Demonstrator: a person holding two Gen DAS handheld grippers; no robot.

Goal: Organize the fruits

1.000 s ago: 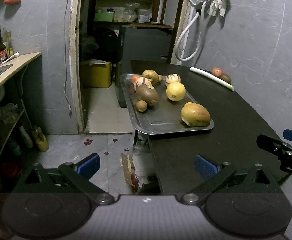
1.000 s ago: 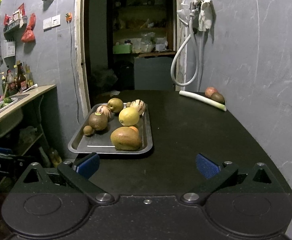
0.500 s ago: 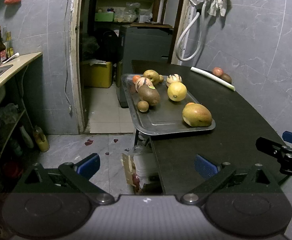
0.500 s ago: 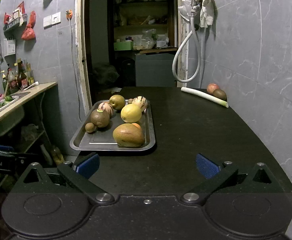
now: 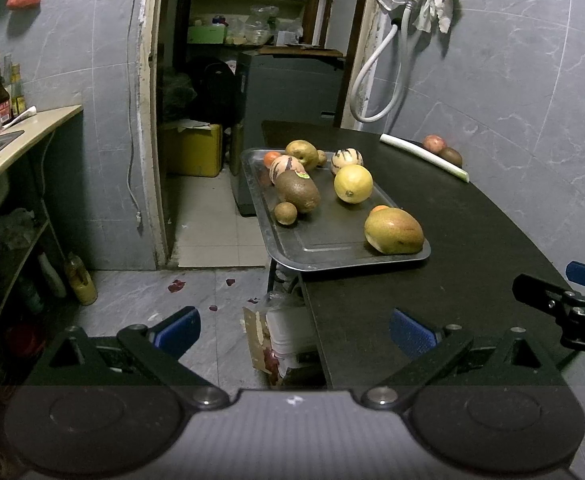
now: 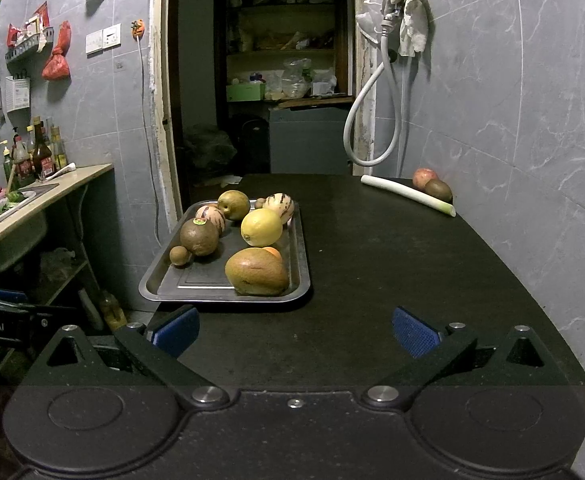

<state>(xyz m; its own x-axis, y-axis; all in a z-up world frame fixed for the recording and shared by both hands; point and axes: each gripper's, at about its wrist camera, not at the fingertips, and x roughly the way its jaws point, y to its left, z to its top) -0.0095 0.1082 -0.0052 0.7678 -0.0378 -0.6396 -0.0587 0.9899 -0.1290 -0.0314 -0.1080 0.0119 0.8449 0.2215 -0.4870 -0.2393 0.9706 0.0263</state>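
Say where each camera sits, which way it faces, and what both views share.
Left wrist: on the left tongs, open, off the table's left edge, facing the tray and doorway; right tongs enter from the right.
Right wrist: on the right tongs, open, over the table's near end, facing along it; part of the left tongs at the left edge.
Shared: tray, mango, lemon, leek.

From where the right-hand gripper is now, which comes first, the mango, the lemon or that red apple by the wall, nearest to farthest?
Seen from the right wrist view, out from the right gripper:
1. The mango, at the tray's near edge, slightly left.
2. The lemon, just behind the mango, mid-tray.
3. The red apple, far right by the wall, behind the leek.
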